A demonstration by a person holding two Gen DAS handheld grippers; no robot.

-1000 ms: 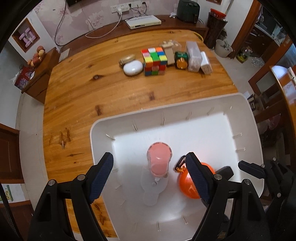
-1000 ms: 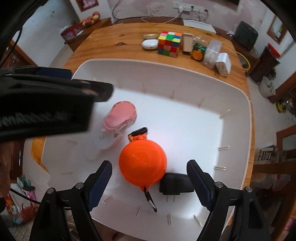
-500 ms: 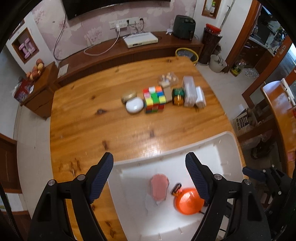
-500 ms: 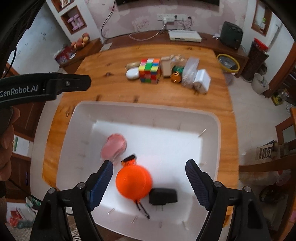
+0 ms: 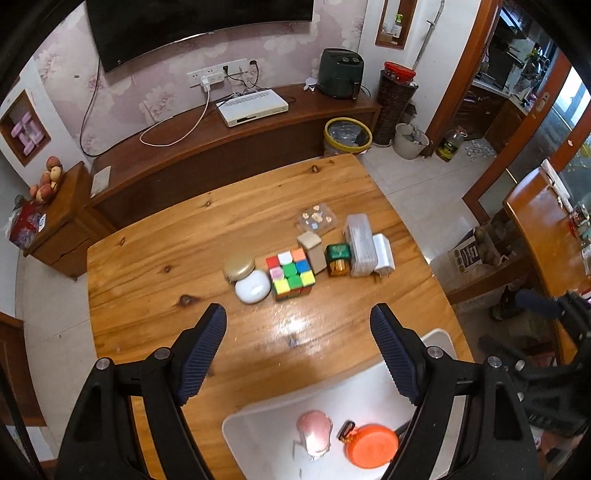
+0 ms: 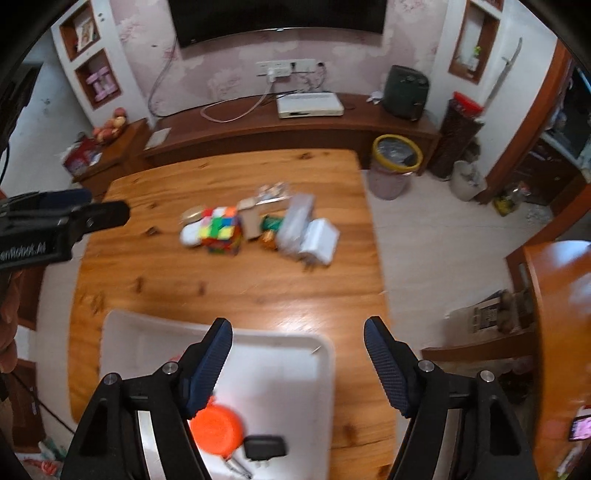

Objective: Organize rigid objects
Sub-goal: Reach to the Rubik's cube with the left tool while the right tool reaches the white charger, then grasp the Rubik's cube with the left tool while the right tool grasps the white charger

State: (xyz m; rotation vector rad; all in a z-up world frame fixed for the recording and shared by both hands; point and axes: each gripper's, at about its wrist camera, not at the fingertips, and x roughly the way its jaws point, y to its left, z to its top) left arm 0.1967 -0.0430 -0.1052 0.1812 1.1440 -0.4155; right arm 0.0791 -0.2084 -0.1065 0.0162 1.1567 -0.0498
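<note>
This is a lived-in home, a sitting room by the look of it. A big dark television (image 5: 199,29) hangs on floral wallpaper above a long low wooden cabinet (image 5: 236,147), where a white set-top box (image 5: 252,107) sits with cables running up to wall sockets (image 5: 218,75). A wooden surface (image 5: 155,258) stands in the middle on a pale tiled floor (image 5: 417,184), with a yellow-rimmed waste bin (image 5: 347,136) nearby and wall niches (image 6: 96,66) holding small keepsakes.
</note>
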